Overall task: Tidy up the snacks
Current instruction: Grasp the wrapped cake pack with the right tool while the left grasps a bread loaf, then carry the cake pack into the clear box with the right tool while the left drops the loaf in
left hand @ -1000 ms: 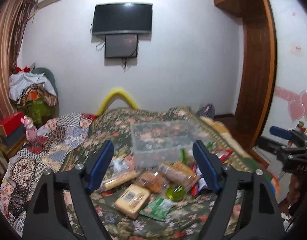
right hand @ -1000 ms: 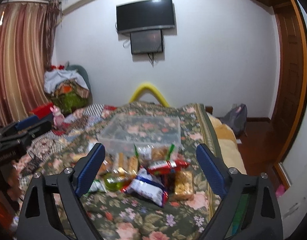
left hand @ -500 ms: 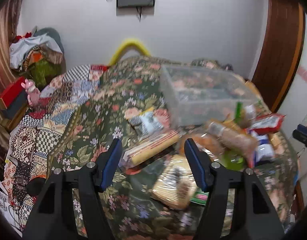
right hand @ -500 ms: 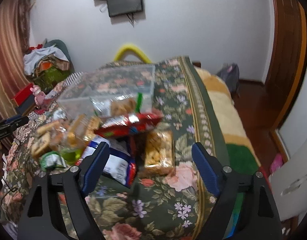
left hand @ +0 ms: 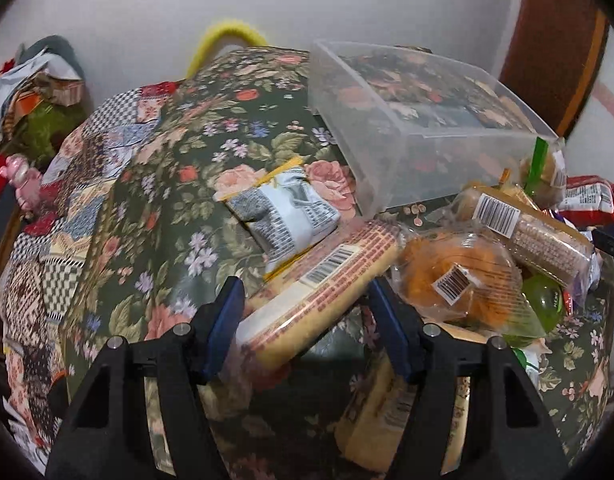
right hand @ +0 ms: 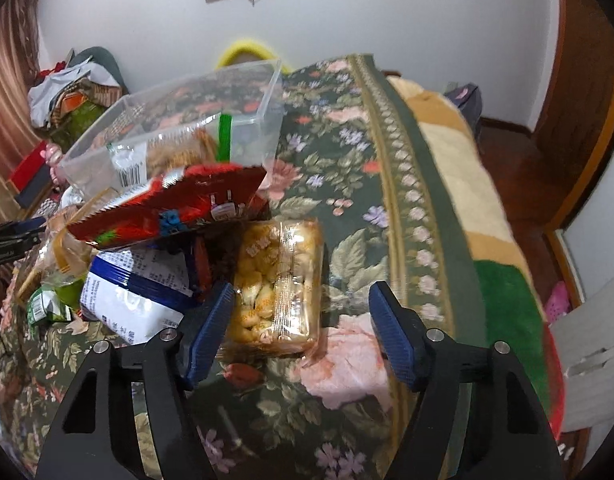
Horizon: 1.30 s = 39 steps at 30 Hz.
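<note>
Snacks all out, bin [left hand: 419,120] bare

Our left gripper [left hand: 307,320] straddles a wafer pack [left hand: 323,292], jaws open; our right gripper [right hand: 303,324], open too, nears the biscuits [right hand: 277,280]. Nothing seems binned yet.

My left gripper [left hand: 307,312] carries two long, flat pads [left hand: 223,326] of ribbed dark blue. They sit on matte black arms with triangular cut-outs, each arm studded with two small silver screw heads behind the jaws. My right gripper [right hand: 303,328] is built alike: blue ribbed fingers [right hand: 395,340], angular black frame, round silver screws.
</note>
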Available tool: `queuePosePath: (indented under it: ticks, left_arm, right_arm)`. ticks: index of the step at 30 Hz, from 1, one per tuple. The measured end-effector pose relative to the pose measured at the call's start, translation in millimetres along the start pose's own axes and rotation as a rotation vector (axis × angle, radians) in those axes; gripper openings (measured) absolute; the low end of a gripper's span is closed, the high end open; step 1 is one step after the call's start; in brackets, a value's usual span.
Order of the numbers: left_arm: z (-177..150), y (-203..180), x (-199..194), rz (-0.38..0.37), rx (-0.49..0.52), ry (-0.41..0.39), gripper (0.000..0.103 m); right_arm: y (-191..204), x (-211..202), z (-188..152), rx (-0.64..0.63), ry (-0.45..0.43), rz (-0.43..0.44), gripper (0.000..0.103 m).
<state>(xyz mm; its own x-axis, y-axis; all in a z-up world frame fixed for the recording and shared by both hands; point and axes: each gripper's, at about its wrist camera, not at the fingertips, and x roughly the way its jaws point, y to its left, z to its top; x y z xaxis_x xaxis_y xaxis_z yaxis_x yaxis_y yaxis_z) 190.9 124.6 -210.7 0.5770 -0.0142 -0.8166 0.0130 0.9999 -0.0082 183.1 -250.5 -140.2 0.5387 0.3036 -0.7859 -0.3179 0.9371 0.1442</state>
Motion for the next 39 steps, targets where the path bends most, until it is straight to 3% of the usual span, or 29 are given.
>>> queuePosePath:
  ticks: [4,10,12,13,15,18,27,39]
  left_arm:
    - [6,-1,14,-0.007,0.023,0.023,0.065]
    - [11,13,29,-0.099,-0.058,0.044,0.065]
    - [11,12,29,-0.101,-0.063,0.029,0.064]
    - [11,12,28,-0.102,-0.064,0.026,0.061]
    - [10,9,26,-0.113,-0.064,0.024,0.054]
    - [8,3,18,-0.105,-0.047,0.024,0.049]
    - [5,2,-11,-0.064,-0.046,-0.025,0.048]
    - [28,-14,-61,-0.068,-0.028,-0.153,0.041]
  right_arm:
    - [4,11,2,0.001,0.028,0.035,0.067]
    - [8,20,0,-0.015,0.035,0.037,0.067]
    - [8,19,0,-0.016,0.028,0.037,0.058]
    - [8,19,-1,-0.019,0.027,0.034,0.050]
    - [9,21,2,-0.025,0.029,0.037,0.044]
    - [9,17,0,-0.026,0.024,0.046,0.043]
    - [1,0,1,-0.001,-0.015,0.031,0.042]
    - [-17,-41,40,0.005,-0.150,-0.019,0.042]
